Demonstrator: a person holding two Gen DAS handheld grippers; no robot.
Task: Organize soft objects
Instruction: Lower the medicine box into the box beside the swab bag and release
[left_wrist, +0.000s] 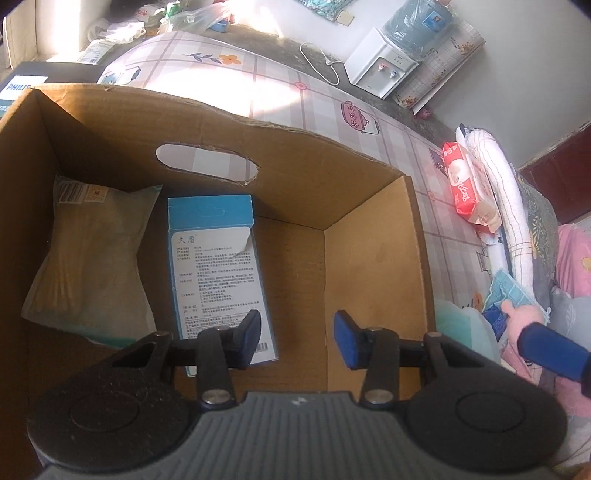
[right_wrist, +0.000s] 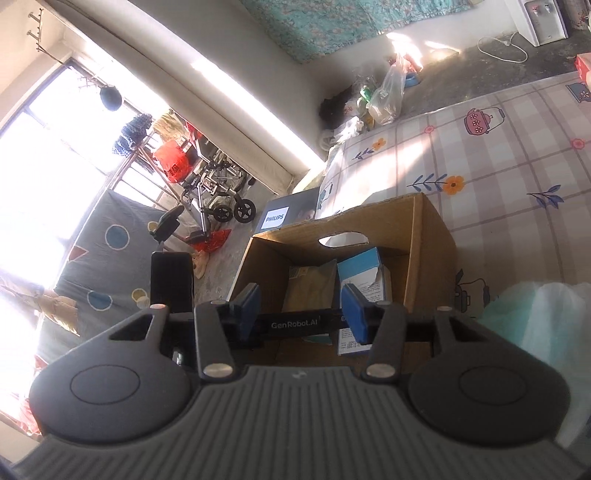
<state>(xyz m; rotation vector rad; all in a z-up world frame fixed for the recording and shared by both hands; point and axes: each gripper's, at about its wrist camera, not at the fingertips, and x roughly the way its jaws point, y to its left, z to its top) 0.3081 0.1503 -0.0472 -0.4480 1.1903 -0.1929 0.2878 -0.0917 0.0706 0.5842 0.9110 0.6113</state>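
An open cardboard box (left_wrist: 369, 229) stands on the bed; it also shows in the right wrist view (right_wrist: 428, 236). Inside lie a soft pale packet (left_wrist: 92, 254) at the left and a blue-and-white carton (left_wrist: 218, 273) in the middle. My left gripper (left_wrist: 297, 339) is open and empty, hovering over the box's near right part. My right gripper (right_wrist: 301, 314) is open and empty, above and short of the box. A red-and-white tissue pack (left_wrist: 463, 184) lies on the bed to the right. A pale teal plastic-wrapped soft pack (right_wrist: 539, 332) sits beside the box.
The bed has a checked sheet with teapot prints (left_wrist: 332, 110). A white quilted roll (left_wrist: 506, 210), pink cloth (left_wrist: 572, 254) and a small blue cloth (left_wrist: 509, 291) lie at the right. A Philips box (right_wrist: 275, 218), a wheelchair (right_wrist: 218, 192) and a water dispenser (left_wrist: 384, 62) stand on the floor.
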